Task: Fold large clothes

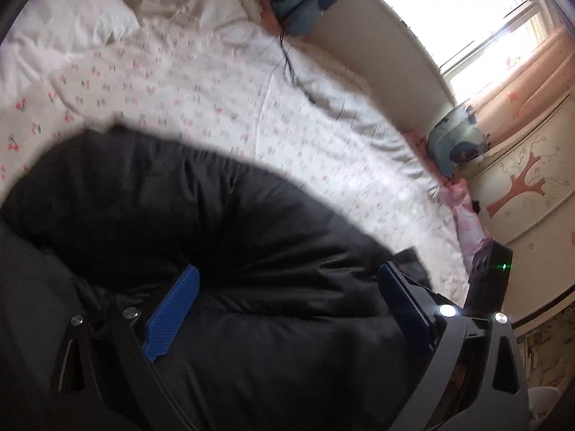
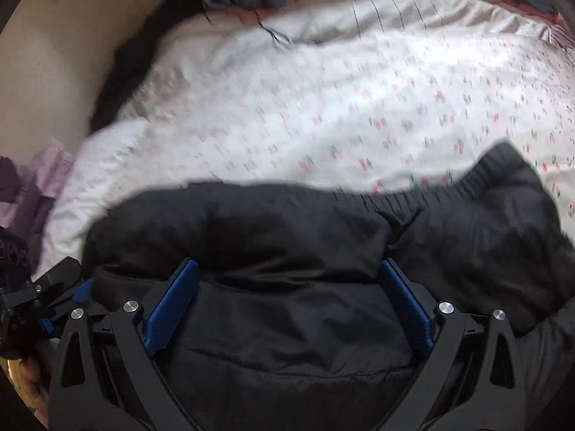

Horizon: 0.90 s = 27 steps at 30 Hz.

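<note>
A black padded jacket (image 1: pixel 222 215) lies bunched on the bed, filling the lower half of both views. In the right wrist view its ribbed hem (image 2: pixel 413 199) runs along the far edge of the jacket (image 2: pixel 287 237). My left gripper (image 1: pixel 287 269) hovers over the jacket with its blue pads (image 1: pixel 172 316) spread wide and nothing pinched between them. My right gripper (image 2: pixel 287 264) is likewise open above the jacket, its blue pads (image 2: pixel 406 301) far apart, with fabric lying loose below them. Both views are blurred by motion.
The bed is covered by a white quilt with small cherry prints (image 1: pixel 222 100) (image 2: pixel 359 107). White pillows (image 1: pixel 64 25) lie at the far left. A window with peach curtains (image 1: pixel 478 28) and a cabinet with a tree picture (image 1: pixel 521 186) stand to the right. The other gripper and a hand (image 2: pixel 32 370) show at lower left.
</note>
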Available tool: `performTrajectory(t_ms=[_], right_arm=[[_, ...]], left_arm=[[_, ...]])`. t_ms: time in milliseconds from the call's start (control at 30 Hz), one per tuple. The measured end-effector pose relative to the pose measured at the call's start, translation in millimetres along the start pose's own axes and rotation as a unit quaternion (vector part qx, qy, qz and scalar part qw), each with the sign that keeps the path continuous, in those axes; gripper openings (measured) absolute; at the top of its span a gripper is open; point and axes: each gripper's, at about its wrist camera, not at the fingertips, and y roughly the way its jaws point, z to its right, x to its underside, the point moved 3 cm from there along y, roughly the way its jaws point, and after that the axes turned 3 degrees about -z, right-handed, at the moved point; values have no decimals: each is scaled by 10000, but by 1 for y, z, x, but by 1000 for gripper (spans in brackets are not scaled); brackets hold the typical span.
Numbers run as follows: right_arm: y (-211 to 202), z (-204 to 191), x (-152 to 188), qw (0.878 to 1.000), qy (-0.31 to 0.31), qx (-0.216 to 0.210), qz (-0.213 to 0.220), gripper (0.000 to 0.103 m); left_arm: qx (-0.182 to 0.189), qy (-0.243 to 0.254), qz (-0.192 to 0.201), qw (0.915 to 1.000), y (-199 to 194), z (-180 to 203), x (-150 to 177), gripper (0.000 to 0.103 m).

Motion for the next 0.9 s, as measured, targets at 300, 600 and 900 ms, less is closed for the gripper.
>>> performTrajectory(t_ms=[300, 600, 900], right_arm=[[76, 7, -24, 9940, -83, 830, -708, 97], [-30, 53, -21, 9988, 269, 399, 77, 96], [-24, 137, 25, 9948, 923, 436, -32, 97]], left_arm=[[-188, -527, 323, 9979, 30, -54, -21, 95], [11, -189, 876, 9960, -52, -39, -14, 96], [-362, -544, 432, 9969, -27, -89, 7, 95]])
